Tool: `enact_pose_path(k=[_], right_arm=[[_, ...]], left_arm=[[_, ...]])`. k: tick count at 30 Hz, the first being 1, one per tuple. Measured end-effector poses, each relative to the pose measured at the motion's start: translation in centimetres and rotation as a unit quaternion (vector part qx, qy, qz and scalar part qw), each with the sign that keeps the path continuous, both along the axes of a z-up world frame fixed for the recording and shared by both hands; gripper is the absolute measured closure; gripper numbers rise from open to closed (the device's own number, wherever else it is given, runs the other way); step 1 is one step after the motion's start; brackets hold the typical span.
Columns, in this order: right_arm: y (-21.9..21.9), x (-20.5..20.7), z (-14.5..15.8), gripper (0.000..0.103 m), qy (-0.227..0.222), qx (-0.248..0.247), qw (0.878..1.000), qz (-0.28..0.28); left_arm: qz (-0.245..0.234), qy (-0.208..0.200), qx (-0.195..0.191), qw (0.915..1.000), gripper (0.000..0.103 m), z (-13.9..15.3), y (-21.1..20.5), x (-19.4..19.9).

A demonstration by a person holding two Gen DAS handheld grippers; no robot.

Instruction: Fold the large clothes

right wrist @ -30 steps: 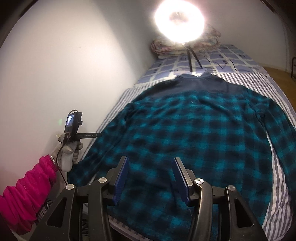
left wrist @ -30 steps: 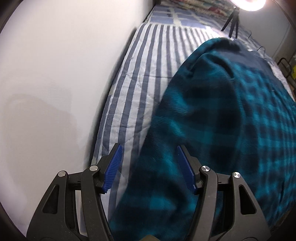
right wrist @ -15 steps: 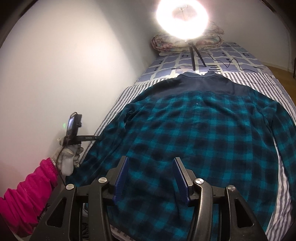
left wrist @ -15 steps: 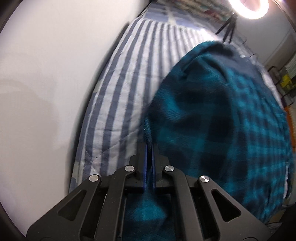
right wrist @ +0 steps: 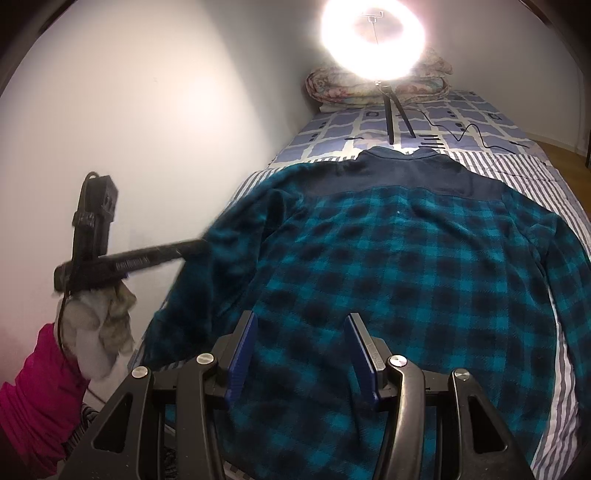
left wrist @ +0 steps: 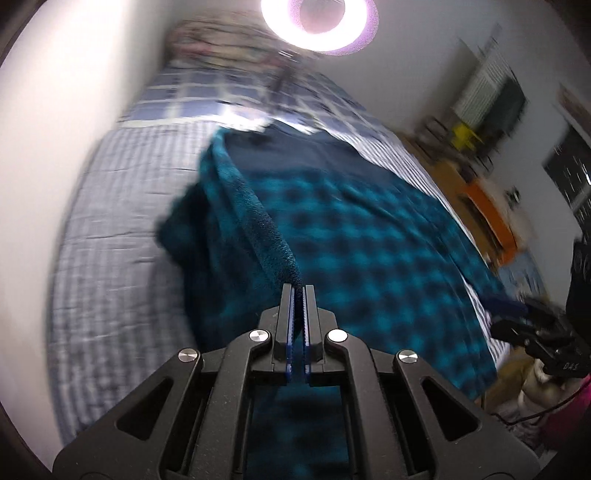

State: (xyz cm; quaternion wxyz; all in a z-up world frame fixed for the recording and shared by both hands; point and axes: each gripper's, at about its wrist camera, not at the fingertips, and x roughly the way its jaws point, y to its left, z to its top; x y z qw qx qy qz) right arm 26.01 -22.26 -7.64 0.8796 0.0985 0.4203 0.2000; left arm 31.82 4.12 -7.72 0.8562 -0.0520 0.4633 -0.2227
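Note:
A large teal and black plaid fleece shirt (right wrist: 406, 266) with a navy yoke lies back up on the striped bed (right wrist: 546, 173). My left gripper (left wrist: 298, 291) is shut on the edge of its left sleeve (left wrist: 258, 221) and holds it lifted above the bed, folded toward the shirt's body. In the right wrist view that lifted sleeve (right wrist: 221, 266) hangs from the left gripper (right wrist: 199, 246). My right gripper (right wrist: 301, 325) is open and empty above the shirt's hem, near the bed's front edge.
A white wall (right wrist: 147, 129) runs along the bed's left side. A ring light on a tripod (right wrist: 373, 33) and a folded quilt (right wrist: 332, 88) stand at the bed's far end. An orange item (left wrist: 487, 218) and furniture stand to the right of the bed.
My left gripper closed on the sleeve edge, then lifted it and swung it right toward the shirt's middle. My right gripper stayed open and barely moved.

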Motion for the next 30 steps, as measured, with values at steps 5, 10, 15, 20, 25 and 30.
enact_pose_path(k=[5, 10, 15, 20, 25, 30], right_arm=[[-0.8, -0.1, 0.1, 0.051, -0.001, -0.002, 1.0, -0.008], [-1.3, -0.5, -0.1, 0.051, 0.001, -0.009, 1.0, -0.011], [-1.4, -1.3, -0.5, 0.051, 0.007, -0.013, 1.0, -0.006], [-0.9, -2.2, -1.2, 0.051, 0.016, -0.018, 1.0, 0.005], [0.2, -2.8, -1.7, 0.051, 0.018, -0.025, 0.999, 0.015], [1.6, -3.4, -1.8, 0.051, 0.01, -0.035, 0.999, 0.03]], left_arm=[[-0.042, 0.039, 0.041, 0.9975, 0.102, -3.6, -5.7, 0.1], [-0.04, 0.052, 0.049, 0.9967, 0.086, -3.4, -5.7, -0.8], [0.042, -0.015, 0.039, 0.9982, 0.044, -0.1, 1.5, -4.0], [0.167, 0.027, 0.078, 0.9826, 0.044, -3.6, 10.0, -5.4], [0.229, 0.114, 0.064, 0.9645, 0.044, -9.5, 15.7, -6.3], [0.242, 0.136, 0.058, 0.9589, 0.062, -12.0, 16.8, -6.3]])
